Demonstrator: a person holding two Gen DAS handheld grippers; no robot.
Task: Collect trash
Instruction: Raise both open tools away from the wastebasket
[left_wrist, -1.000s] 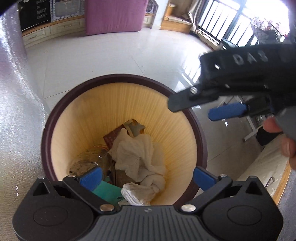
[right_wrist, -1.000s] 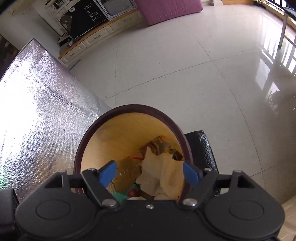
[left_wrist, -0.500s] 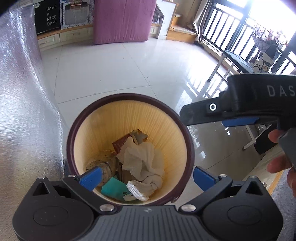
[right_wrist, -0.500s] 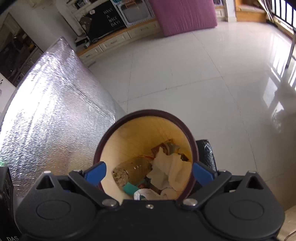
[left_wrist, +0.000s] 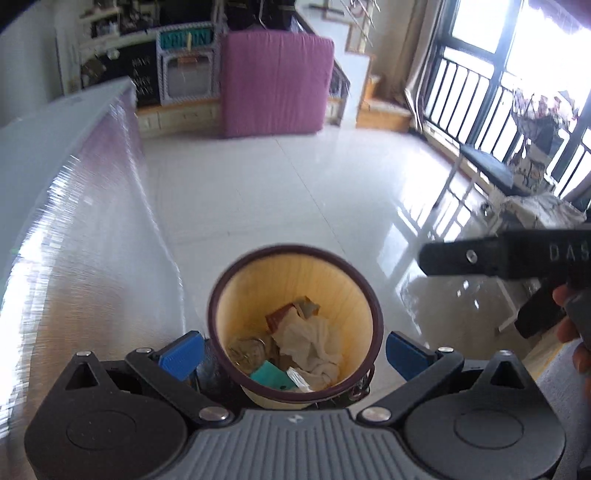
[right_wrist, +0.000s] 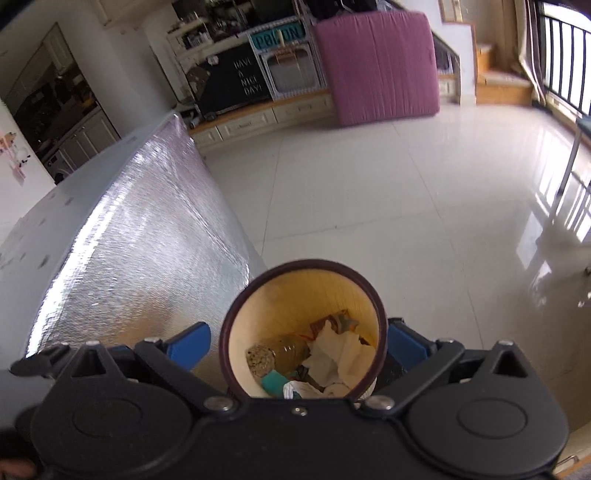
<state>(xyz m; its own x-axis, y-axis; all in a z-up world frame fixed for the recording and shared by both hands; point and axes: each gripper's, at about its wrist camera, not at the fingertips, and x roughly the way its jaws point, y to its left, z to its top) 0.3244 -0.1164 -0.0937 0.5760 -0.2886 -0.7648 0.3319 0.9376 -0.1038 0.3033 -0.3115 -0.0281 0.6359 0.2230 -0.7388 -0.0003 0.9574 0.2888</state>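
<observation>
A round trash bin (left_wrist: 295, 258) with a dark brown rim and pale yellow inner wall stands on the glossy white tiled floor (left_wrist: 295, 184), just beside the lower edge of a large silver foil-covered surface (left_wrist: 92, 258); both wrist views look down into it from above; at its bottom lie a crumpled white cloth (left_wrist: 310, 343), a clear plastic bottle (right_wrist: 284, 350) on its side toward the foil side, a teal packet (left_wrist: 269, 373) at the near wall, a small white wrapper (left_wrist: 299, 378) next to it, and brownish scraps (left_wrist: 291, 312) against the far wall; the left gripper (left_wrist: 293, 352) has its blue pads spread wide with nothing between them, the bin showing far below in the gap; the right gripper (right_wrist: 301, 341) likewise stands with its jaws fully apart and empty, above the bin; in the left view the right gripper appears at the right edge as a black bar, a person's fingers (left_wrist: 569, 325) curled on its handle; across the floor a pink mattress (right_wrist: 376, 62) leans against a low cabinet (right_wrist: 258, 118), and a railed window (left_wrist: 498, 96) runs along the right side of the room.
</observation>
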